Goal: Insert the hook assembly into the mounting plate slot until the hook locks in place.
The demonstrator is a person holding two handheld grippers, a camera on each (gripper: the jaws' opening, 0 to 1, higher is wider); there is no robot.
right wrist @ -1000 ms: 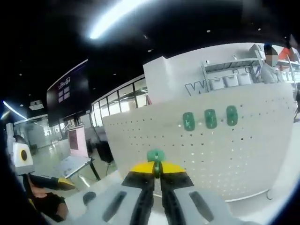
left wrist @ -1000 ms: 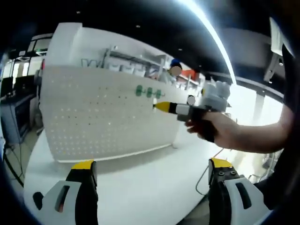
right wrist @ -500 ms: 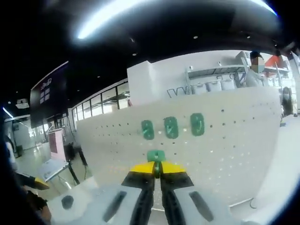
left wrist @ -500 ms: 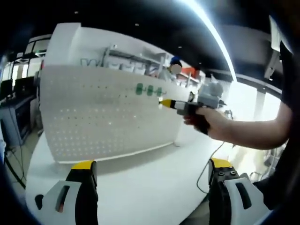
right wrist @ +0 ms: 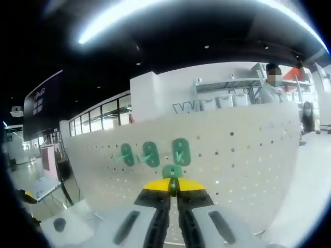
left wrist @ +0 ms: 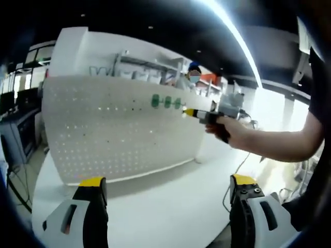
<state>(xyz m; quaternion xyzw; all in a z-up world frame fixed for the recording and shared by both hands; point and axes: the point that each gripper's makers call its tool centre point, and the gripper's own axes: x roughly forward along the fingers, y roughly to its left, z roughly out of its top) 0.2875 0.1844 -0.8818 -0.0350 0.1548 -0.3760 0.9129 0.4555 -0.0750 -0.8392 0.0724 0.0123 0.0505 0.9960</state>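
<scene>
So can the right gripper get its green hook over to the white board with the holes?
Probably yes. The right gripper is shut on the green hook and points at the pegboard, just below three hooks already mounted. Nothing shows between them.

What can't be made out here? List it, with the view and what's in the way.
- Right gripper view: most of the held green hook is covered by the right gripper; its back prongs are hidden.
- Right gripper view: which pegboard hole it is aimed at, and whether it touches, is too blurred.
- Left gripper view: the three mounted hooks are too small to show their shape.
</scene>
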